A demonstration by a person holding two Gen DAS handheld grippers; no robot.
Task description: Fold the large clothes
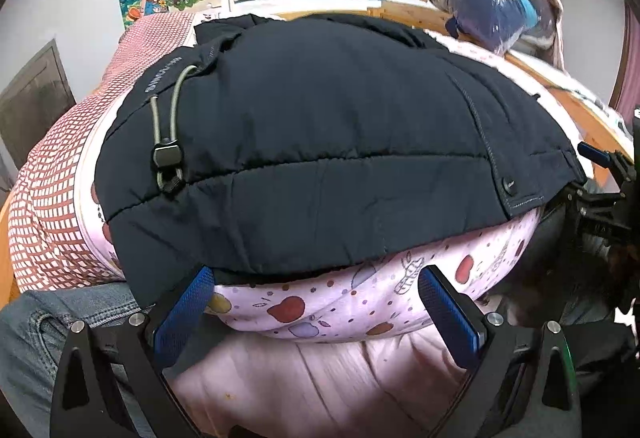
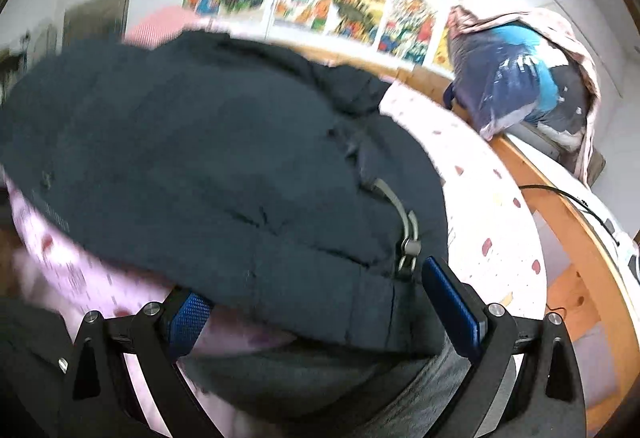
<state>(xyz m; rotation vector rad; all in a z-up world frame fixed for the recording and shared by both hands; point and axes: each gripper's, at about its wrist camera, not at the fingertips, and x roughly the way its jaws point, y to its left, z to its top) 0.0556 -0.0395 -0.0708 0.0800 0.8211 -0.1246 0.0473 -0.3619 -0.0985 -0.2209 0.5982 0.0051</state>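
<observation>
Through the left wrist camera I am looking at the dark padded jacket lying spread on the bed, on a pink printed sheet, with a red checked quilt bunched at its far left. My left tongs are standing apart at the jacket's near hem: the left pad is touching or tucked just under the hem edge, the right pad is over bare sheet, and nothing is being clamped. A drawcord with its toggle is lying on the jacket's left side, and a snap is showing near the right corner. The other tool is poking in at the right edge of this view.

Through the right wrist camera, which is blurring, I am seeing the same jacket from its right side, its cord toggle lying just ahead of the right pad. My right tongs are also apart, straddling the near hem with fabric between the pads, not closed on it. A wooden bed rail is curving along the right, with a bagged bundle beyond it.

I am judging the fold as barely begun: the body is lying flat and smooth, I cannot make out where the sleeves lie, and I see no clear crosswise fold yet. Gripping both hem corners and carrying them up toward the collar is what seems left.
</observation>
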